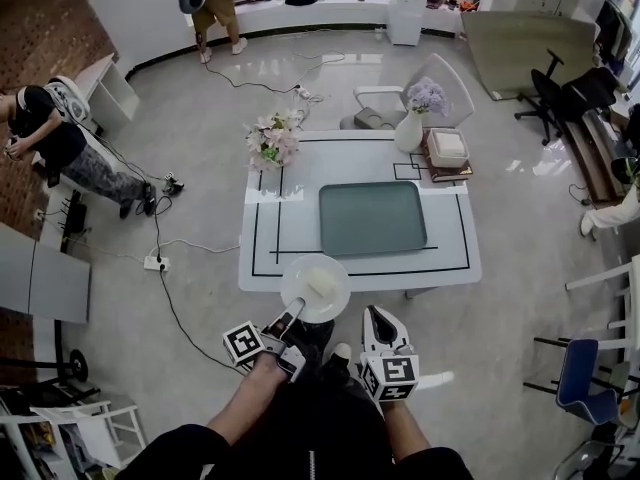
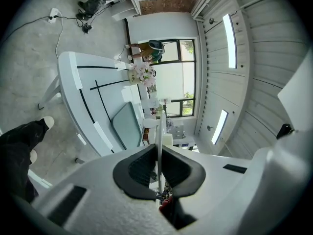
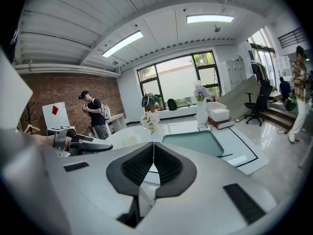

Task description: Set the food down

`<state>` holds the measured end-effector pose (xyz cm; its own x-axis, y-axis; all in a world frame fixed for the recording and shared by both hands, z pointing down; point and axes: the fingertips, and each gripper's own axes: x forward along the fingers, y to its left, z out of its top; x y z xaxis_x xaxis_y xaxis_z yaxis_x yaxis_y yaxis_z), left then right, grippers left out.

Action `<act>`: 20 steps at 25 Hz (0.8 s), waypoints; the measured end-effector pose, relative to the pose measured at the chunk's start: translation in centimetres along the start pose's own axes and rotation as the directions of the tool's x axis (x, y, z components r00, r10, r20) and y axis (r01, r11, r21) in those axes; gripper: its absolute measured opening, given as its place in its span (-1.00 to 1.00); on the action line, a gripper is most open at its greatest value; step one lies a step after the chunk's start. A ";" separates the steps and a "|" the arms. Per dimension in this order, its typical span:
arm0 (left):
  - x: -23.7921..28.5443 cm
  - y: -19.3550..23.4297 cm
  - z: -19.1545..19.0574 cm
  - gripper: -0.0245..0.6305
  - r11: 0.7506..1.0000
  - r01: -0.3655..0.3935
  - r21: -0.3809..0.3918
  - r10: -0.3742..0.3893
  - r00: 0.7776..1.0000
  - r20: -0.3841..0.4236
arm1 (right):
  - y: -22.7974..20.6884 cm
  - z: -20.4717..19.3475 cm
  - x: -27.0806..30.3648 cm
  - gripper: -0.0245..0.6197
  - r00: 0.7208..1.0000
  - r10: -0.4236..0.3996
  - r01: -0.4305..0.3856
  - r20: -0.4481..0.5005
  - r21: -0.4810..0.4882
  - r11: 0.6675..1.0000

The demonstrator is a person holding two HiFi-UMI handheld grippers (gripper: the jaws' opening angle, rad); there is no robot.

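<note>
White table with black lines bears a green tray at centre, flowers at 11 o'clock and a vase at 1 o'clock. Over its 6 o'clock edge is the round white plate of pale food. In the left gripper view, the left gripper pinches the plate's rim edge-on; in the right gripper view, the right gripper is pressed together and empty.
</note>
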<state>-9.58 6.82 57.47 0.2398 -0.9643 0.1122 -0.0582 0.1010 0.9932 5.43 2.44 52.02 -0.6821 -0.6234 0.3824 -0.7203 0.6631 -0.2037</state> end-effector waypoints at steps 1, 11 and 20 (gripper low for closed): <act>0.7 0.0 0.4 -0.86 1.000 0.000 0.001 0.000 1.000 -0.005 | -0.3 0.2 0.7 -0.89 1.000 -0.004 0.004 0.000 0.001 1.000; 7.8 -0.4 5.9 -0.86 0.999 0.034 -0.008 -0.035 0.997 -0.062 | -1.7 3.8 8.2 -0.89 0.999 -0.049 0.050 0.012 -0.016 0.999; 12.8 -0.6 9.9 -0.86 0.999 0.048 -0.014 -0.050 0.990 -0.133 | -2.5 6.8 12.4 -0.89 0.991 -0.130 0.131 0.025 -0.020 0.991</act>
<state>-16.04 -8.03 58.00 0.3691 -0.9270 0.0660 -0.0333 0.0578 0.9978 -2.07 -9.79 51.12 -0.5854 -0.7143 0.3834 -0.8005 0.5842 -0.1339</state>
